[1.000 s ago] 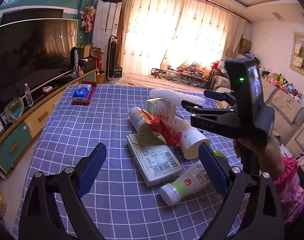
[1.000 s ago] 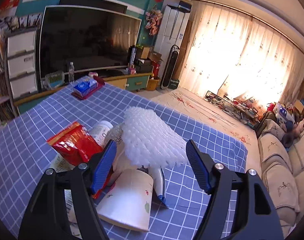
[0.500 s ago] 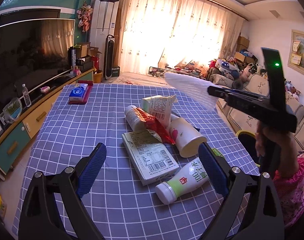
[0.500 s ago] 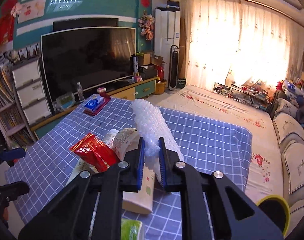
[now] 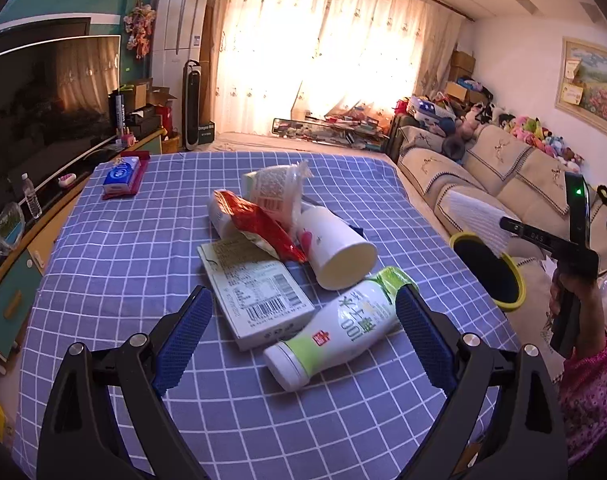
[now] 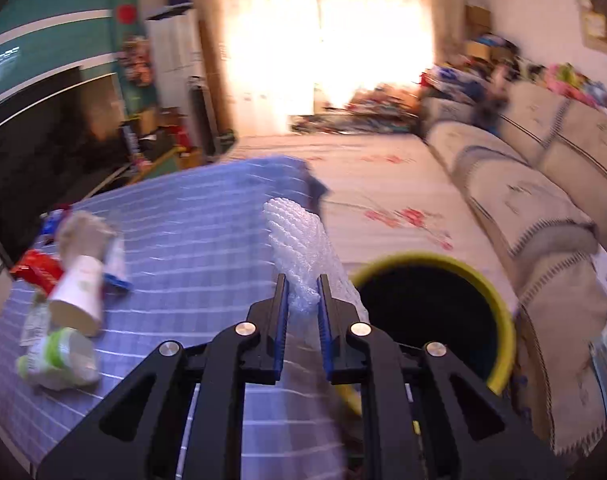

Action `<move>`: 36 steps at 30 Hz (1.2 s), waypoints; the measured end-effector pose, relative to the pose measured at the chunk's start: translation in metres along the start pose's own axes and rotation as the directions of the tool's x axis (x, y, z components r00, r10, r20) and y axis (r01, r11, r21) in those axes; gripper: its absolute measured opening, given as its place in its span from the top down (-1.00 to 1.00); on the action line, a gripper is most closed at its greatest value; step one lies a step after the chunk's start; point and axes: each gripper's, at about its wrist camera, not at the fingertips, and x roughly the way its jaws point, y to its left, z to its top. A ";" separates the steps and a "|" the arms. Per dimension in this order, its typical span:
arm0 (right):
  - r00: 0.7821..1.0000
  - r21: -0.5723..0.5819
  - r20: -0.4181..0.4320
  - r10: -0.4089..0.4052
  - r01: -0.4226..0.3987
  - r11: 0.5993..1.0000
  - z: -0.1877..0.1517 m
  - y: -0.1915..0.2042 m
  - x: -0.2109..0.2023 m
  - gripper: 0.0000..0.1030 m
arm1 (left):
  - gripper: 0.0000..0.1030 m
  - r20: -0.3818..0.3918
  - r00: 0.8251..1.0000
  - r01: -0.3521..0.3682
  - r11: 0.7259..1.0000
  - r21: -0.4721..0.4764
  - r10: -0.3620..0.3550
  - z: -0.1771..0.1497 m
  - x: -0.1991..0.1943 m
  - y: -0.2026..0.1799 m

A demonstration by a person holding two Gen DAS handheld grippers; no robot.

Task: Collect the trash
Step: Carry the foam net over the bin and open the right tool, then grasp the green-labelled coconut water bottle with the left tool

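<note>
The right gripper (image 6: pixel 303 300) is clamped on a white foam net sleeve (image 6: pixel 299 240) and holds it beside the yellow-rimmed trash bin (image 6: pixel 499 292), which stands just off the table edge. The left gripper (image 5: pixel 303 332) hangs with its fingers wide apart above the blue checked tablecloth (image 5: pixel 123 240), over a flat carton (image 5: pixel 255 292) and a green-white bottle (image 5: pixel 343 324), near a paper cup (image 5: pixel 335 248) and a red wrapper (image 5: pixel 259 224)

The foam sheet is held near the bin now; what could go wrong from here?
1. The foam sheet is pinched only at one end by the right gripper and sticks out; it may catch the bin rim.
2. Light foam may drift and land on the floor.
</note>
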 end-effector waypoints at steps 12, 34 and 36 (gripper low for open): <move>0.981 0.116 -0.097 -0.168 0.179 0.977 -0.036 -0.074 0.038 -0.03 | -0.78 -0.084 0.996 0.037 0.999 0.035 -0.034 -0.021 0.017 -0.016; 0.987 0.066 -0.087 -0.137 0.143 0.988 -0.031 -0.047 0.035 -0.12 | -0.79 -0.191 0.976 0.107 0.994 0.024 -0.100 -0.039 0.071 -0.001; 0.987 0.064 -0.090 -0.133 0.139 0.988 -0.031 -0.045 0.035 -0.12 | -0.79 -0.199 0.974 0.112 0.993 0.030 -0.104 -0.041 0.072 -0.003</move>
